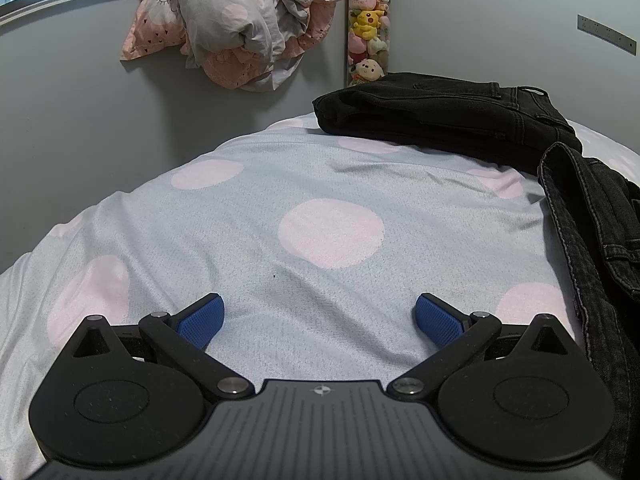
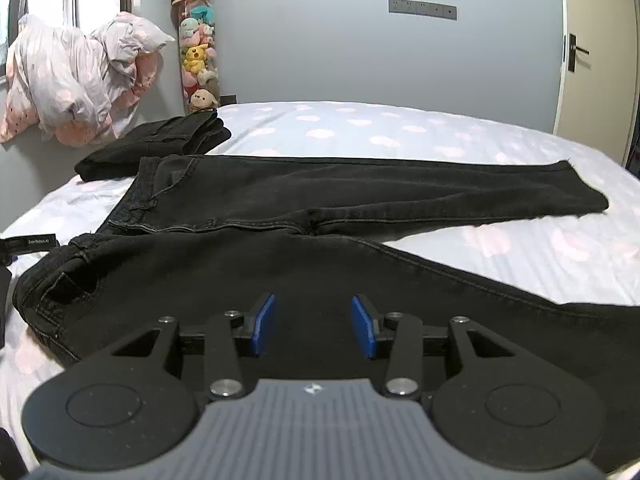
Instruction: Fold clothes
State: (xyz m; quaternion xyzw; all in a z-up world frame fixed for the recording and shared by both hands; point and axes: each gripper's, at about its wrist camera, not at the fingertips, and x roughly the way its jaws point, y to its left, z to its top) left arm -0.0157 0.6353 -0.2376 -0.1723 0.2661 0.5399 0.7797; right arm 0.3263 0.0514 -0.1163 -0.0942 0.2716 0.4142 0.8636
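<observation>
Both claws gape, holding nothing: right claw (image 2: pixel 313 326) hovers over the black jeans (image 2: pixel 320 216) spread flat on the bed (image 2: pixel 400 128), legs toward 3 o'clock; left claw (image 1: pixel 320 320) faces bare sheet. Denim looks heavy, limp; pinch the thick waistband at 9 o'clock

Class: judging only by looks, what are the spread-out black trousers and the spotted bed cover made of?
Black trousers: likely denim, matte faded black; visible twill grain, raised stitched seams, waistband.
Spotted bed cover: probably woven cotton or a blend, matte; fine weave texture, soft creases, pale pink dots.
</observation>
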